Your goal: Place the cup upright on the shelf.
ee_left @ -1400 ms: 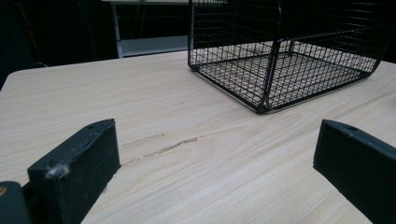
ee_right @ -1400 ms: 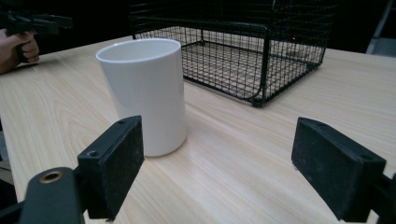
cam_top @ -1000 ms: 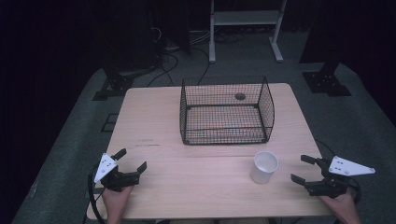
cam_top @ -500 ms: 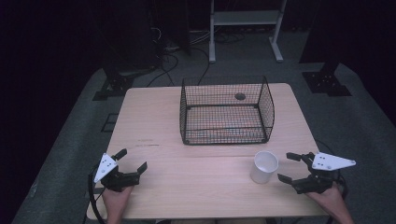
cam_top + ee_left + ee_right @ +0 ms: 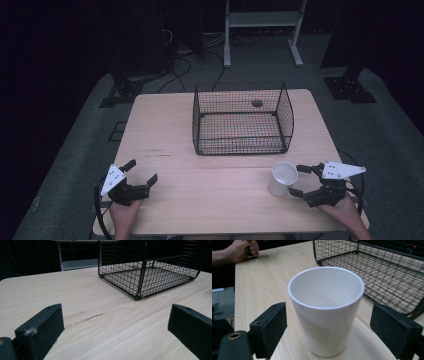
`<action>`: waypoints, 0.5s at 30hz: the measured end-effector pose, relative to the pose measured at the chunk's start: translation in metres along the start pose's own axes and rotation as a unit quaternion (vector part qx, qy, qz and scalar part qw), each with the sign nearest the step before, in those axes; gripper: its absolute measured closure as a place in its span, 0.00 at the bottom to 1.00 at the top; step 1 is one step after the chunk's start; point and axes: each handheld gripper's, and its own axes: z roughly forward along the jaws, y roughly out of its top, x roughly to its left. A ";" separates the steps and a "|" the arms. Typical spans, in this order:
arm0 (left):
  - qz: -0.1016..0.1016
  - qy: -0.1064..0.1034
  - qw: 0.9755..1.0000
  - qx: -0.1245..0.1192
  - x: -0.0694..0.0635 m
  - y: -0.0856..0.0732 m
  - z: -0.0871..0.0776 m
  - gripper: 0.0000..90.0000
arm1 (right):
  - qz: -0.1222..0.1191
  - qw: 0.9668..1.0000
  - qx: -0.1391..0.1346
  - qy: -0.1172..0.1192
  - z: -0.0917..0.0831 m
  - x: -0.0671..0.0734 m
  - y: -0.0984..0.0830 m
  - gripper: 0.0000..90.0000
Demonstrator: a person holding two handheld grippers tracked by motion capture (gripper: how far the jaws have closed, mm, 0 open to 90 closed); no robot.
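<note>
The upright white paper cup [image 5: 325, 312] is standing between the spread jaws of the right gripper [image 5: 298, 180], untouched on either side.

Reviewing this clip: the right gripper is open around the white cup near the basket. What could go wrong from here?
The right gripper stands open with the cup between its jaws, not yet clamped: an uneven close could tip the empty, upright cup. It also stands near the table's front edge. Lifted too low, it might catch the wire basket's rim.
</note>
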 end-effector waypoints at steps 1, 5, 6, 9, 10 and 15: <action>-0.002 0.000 1.000 -0.002 0.001 0.000 0.000 0.00 | -0.002 1.000 0.001 0.000 0.001 0.001 0.000 0.14; -0.005 -0.001 1.000 -0.003 0.001 0.000 0.000 0.00 | 0.001 1.000 0.009 0.000 0.007 0.002 0.001 0.13; -0.004 -0.001 1.000 -0.003 0.001 0.000 0.000 0.00 | 0.001 1.000 0.009 0.001 0.009 0.001 0.001 0.13; -0.003 -0.002 1.000 -0.001 0.000 0.000 0.000 0.00 | 0.004 1.000 0.014 -0.002 0.012 0.000 0.001 0.10; -0.002 -0.001 1.000 -0.001 0.000 0.000 0.000 0.00 | 0.007 1.000 0.014 -0.001 0.013 0.000 0.001 0.10; -0.003 -0.001 1.000 -0.002 0.000 0.000 0.000 0.00 | 0.003 1.000 0.016 0.001 0.020 0.000 0.003 0.10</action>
